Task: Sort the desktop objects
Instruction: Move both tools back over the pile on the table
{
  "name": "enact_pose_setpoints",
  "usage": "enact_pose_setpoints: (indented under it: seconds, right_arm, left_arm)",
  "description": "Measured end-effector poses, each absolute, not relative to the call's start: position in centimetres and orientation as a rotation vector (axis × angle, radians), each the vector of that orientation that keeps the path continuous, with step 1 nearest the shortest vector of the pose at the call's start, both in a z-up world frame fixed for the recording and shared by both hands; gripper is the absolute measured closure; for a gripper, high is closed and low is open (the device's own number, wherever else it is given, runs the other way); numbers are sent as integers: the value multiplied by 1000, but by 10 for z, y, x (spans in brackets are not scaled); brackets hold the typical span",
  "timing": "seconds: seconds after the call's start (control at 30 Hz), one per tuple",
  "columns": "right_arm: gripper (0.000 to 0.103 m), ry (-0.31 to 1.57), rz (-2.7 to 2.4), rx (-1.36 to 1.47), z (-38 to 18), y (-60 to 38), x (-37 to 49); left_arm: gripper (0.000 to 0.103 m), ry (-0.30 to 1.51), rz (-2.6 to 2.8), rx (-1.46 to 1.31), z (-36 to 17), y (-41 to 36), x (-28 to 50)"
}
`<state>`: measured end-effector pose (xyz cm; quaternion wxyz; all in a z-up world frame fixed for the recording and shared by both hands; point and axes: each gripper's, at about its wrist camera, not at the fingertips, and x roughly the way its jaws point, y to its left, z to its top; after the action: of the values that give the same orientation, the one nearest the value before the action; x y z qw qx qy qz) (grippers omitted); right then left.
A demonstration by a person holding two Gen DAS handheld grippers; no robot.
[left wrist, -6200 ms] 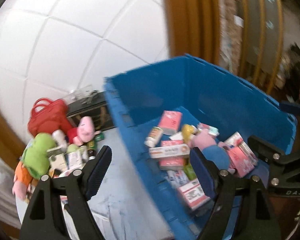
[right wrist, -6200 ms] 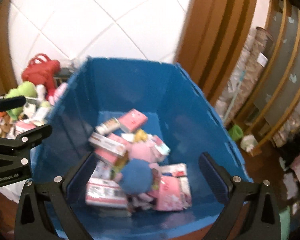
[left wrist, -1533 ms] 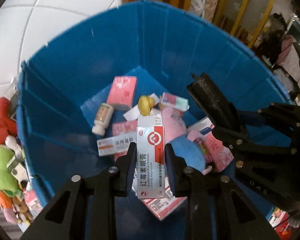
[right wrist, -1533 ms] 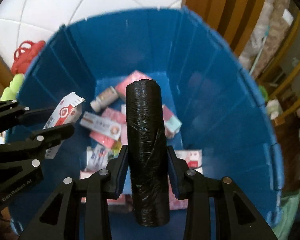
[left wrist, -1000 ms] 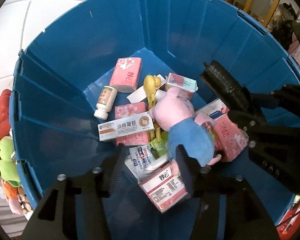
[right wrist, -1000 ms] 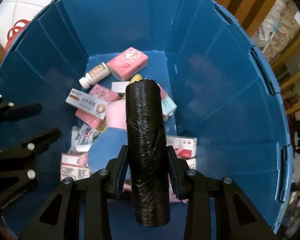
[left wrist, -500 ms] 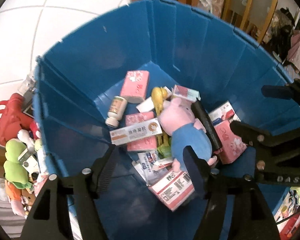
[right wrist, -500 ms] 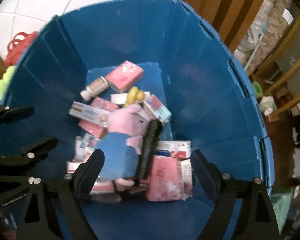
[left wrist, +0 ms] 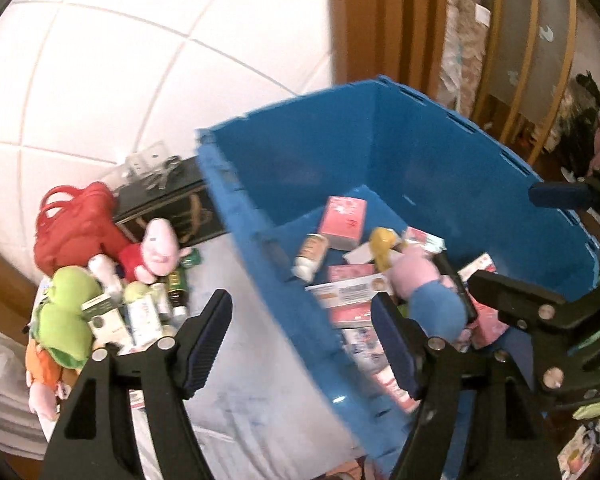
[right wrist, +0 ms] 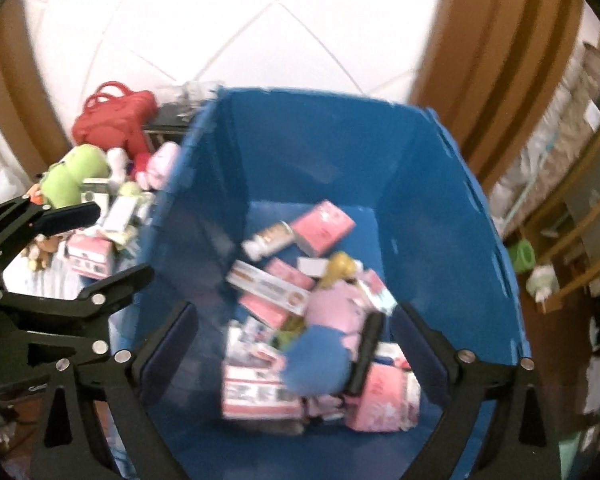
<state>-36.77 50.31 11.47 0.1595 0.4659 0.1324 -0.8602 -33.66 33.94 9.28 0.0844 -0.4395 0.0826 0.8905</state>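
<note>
- The black roll [right wrist: 365, 354] lies inside the blue crate [right wrist: 452, 216], against the pink plush pig [right wrist: 332, 320], among pink boxes and a pill bottle [left wrist: 312, 256]
- My right gripper [right wrist: 294, 350] hangs over the crate; its fingers have just been opening, spread wide, nothing between them
- My left gripper [left wrist: 302, 344] straddles the crate's near wall; fingers likewise just opening, empty
- More toys crowd the bench [left wrist: 236, 380]; a red bag [left wrist: 74, 226], a green plush [left wrist: 66, 312]

Blue crate [right wrist: 452, 184], pink boxes [right wrist: 322, 226], a pink-and-blue plush [right wrist: 328, 344], red bag [left wrist: 74, 226], green plush [left wrist: 66, 316].
</note>
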Motion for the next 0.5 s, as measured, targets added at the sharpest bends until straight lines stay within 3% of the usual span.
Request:
enact_pose_setpoints:
  seconds: [0.5]
  right_arm:
    - [0,412,-2376,1191,132,313,-313]
  left_arm:
    - [32,175,2842,-1268,69,122,-288]
